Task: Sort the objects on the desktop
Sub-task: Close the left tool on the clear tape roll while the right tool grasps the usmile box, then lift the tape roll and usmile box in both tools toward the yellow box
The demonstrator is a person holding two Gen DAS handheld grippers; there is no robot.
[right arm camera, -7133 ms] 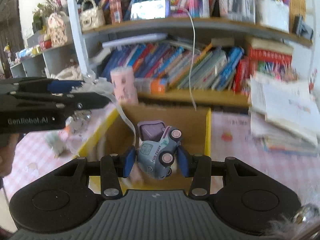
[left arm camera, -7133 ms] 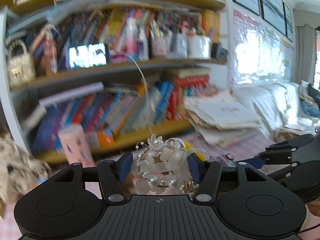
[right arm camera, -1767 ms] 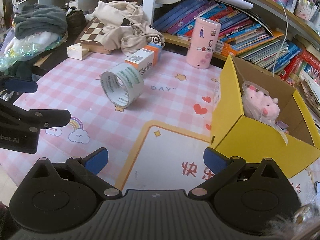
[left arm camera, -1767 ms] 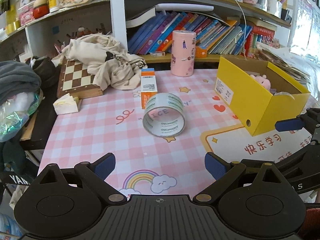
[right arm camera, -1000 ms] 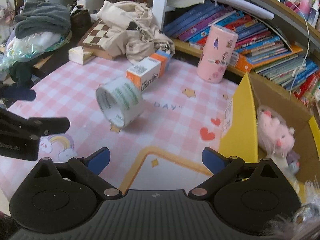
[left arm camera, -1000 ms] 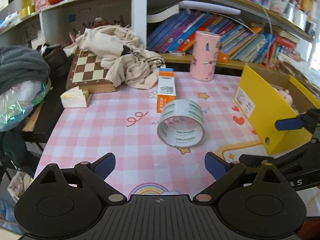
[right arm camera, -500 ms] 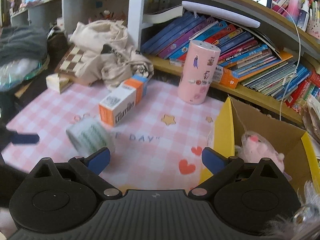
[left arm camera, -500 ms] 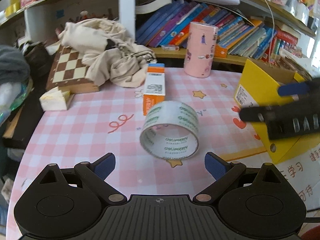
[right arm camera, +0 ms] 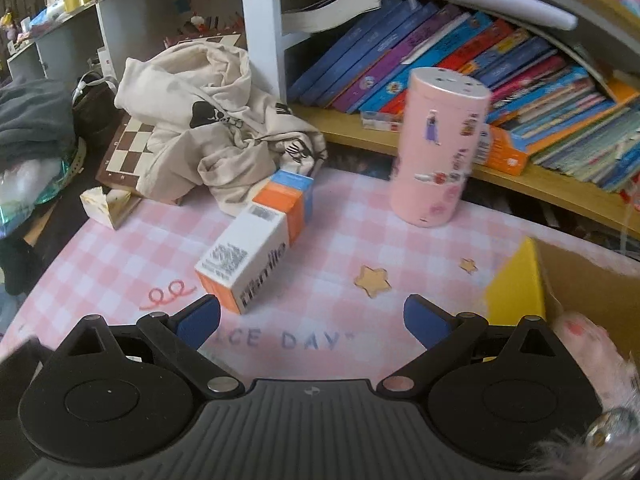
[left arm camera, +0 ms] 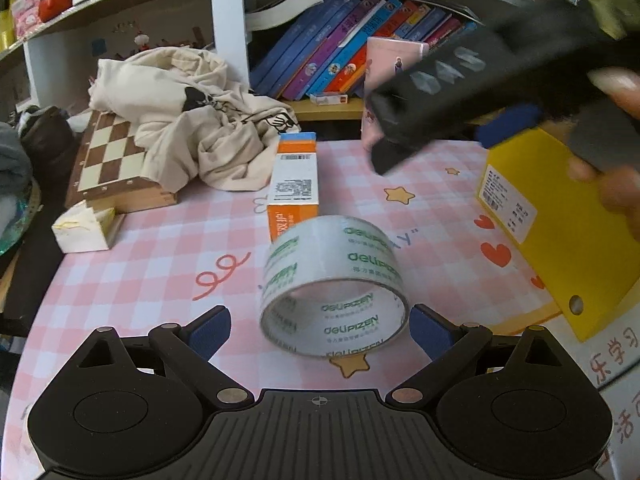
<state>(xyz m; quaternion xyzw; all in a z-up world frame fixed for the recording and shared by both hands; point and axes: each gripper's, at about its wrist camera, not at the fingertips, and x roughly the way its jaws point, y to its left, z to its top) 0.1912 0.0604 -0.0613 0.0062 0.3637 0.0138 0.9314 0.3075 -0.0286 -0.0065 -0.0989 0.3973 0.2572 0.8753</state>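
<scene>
Left tool (left arm camera: 320,326): spread wide, empty, straddling the tape roll (left arm camera: 334,294) that stands on edge on the tabletop (left arm camera: 132,276).
Right tool (right arm camera: 312,320): spread, empty, facing the orange-and-white carton (right arm camera: 256,250).
Grip advice: centre the roll, pinch its flat sides gently, since it may roll.
Destination: probably the yellow box (left arm camera: 560,232), just right.

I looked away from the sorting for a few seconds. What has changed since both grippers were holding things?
Both have let go: the left gripper no longer holds the pearl ornament, nor the right gripper the toy car. Jaws open, the left has closed in on the tape roll, the right on the orange-and-white box. Tape, box and pink canister stayed put.
</scene>
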